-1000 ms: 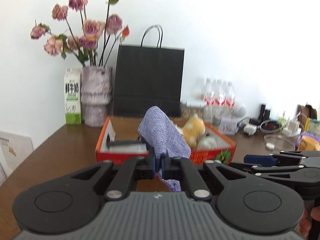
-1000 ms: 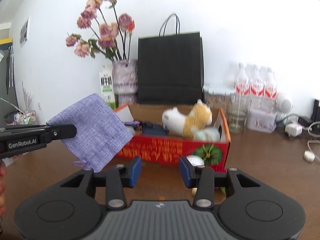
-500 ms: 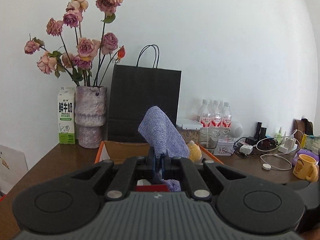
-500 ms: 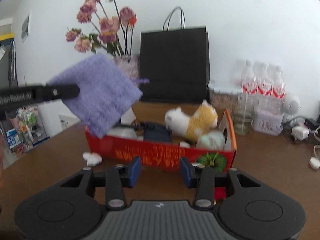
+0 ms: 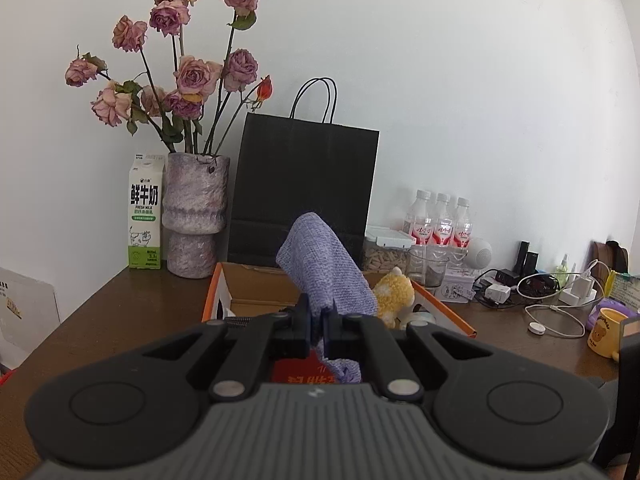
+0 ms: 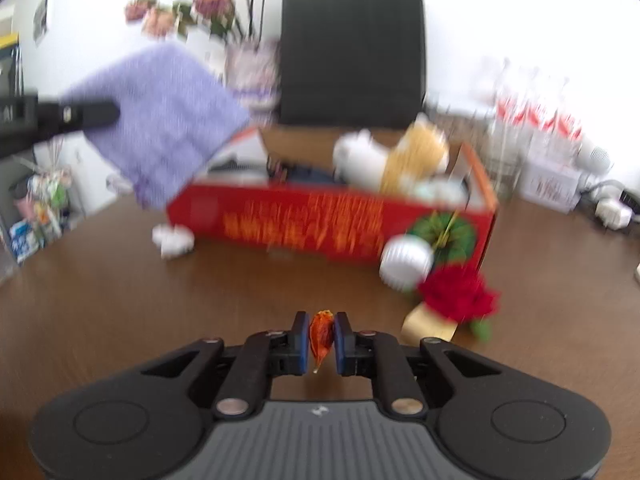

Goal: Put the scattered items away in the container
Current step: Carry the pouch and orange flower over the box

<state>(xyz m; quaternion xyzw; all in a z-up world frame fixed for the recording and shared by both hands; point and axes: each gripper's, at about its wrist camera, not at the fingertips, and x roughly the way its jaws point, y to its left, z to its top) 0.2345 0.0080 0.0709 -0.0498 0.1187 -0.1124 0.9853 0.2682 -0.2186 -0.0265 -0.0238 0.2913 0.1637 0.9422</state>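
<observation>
A brown wooden table [image 6: 120, 300] fills the lower part of both views, and on it stands the container, a red cardboard box [image 6: 328, 224] with an orange rim, holding a white and yellow plush toy [image 6: 396, 156]. Behind the box a black paper bag [image 5: 304, 184] leans at the white wall, with a vase of dried roses [image 5: 196, 208] and a milk carton [image 5: 145, 210] to its left. The left gripper [image 5: 317, 326] is clamped tight on a lilac woven pouch [image 5: 324, 268], which stands up from the jaws in front of the box; compared with a second ago, the box sits lower in the left wrist view and the right gripper no longer shows at its edge. The right gripper [image 6: 322, 338] has dropped towards the table since then, and its jaws, wide apart earlier, are closing with a small orange-red wrapped item [image 6: 322, 332] between the blue pads; whether the pads press it yet is unclear through the blur. Only the right wrist view shows the scattered things in front of the box: a red rose on a gold base [image 6: 456, 300], a white ribbed ball [image 6: 404, 264] and a small white object [image 6: 174, 238]. Only the left wrist view shows the yellow mug [image 5: 604, 332], chargers and cables at the table's far right.
</observation>
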